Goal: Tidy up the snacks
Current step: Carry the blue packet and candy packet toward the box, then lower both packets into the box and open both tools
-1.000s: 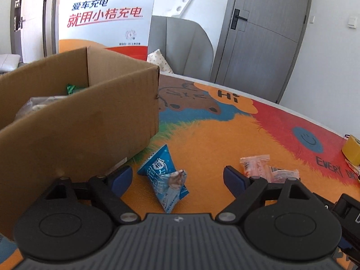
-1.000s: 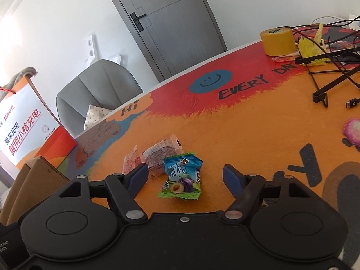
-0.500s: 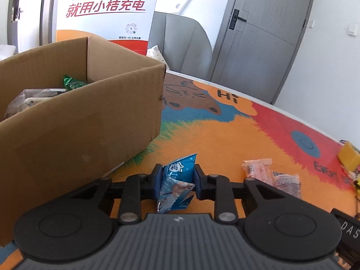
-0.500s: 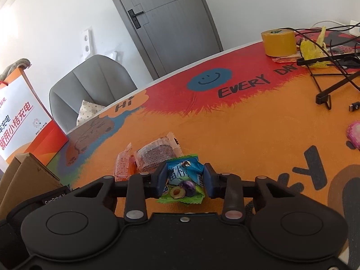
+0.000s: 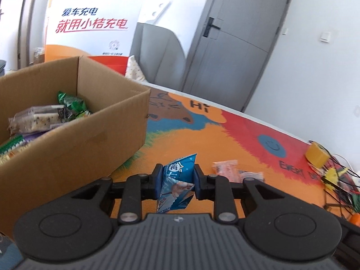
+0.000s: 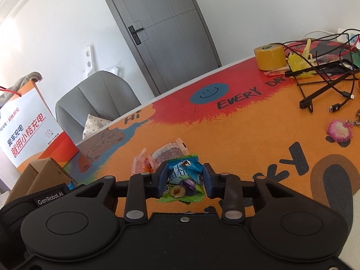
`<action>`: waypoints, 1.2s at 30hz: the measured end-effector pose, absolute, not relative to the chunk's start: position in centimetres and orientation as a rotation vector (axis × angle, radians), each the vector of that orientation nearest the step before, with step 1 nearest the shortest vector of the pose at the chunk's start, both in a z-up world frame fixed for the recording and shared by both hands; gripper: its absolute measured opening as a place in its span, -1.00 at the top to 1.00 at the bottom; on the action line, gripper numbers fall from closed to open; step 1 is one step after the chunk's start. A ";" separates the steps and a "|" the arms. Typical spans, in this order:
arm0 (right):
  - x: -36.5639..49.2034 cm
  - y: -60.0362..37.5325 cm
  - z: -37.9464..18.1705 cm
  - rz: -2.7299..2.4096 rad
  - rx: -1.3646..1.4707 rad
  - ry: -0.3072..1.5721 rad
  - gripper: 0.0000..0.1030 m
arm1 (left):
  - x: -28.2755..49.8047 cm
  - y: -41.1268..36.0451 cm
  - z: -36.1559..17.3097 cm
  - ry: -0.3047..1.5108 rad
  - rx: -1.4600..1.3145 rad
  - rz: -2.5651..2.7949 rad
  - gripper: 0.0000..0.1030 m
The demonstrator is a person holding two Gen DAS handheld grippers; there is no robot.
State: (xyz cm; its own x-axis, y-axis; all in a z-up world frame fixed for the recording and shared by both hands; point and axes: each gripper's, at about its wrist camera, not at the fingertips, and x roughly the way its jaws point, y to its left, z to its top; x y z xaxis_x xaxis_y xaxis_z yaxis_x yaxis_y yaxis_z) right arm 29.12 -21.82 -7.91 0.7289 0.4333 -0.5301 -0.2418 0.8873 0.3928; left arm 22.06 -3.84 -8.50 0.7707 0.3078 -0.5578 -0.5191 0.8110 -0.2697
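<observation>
- The surface carries an open cardboard box, already part-filled with snacks.
- Left hand-held gripper pinches a blue triangular packet, apparently lifted, near the box.
- Right hand-held gripper pinches a plum-candy packet.
- Two pinkish packets lie loose beyond.
- Step: carrying; next, release both over the box.
</observation>
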 end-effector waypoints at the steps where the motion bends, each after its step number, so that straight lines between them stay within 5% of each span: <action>1: 28.9 -21.7 -7.7 0.381 0.309 0.649 0.35 | 21.9 -3.9 -8.3 0.516 -0.426 0.456 0.49; 36: 21.2 -12.1 -0.6 0.602 0.274 0.454 0.46 | 11.7 6.2 -1.2 0.378 -0.469 0.421 0.49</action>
State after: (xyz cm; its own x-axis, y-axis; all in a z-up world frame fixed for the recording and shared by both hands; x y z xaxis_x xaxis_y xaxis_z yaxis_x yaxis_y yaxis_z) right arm 21.17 -12.12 -0.63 0.7307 0.5986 -0.3283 -0.4806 0.7925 0.3754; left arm 11.70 6.19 -1.20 0.8468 0.2993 -0.4396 -0.4689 0.8103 -0.3516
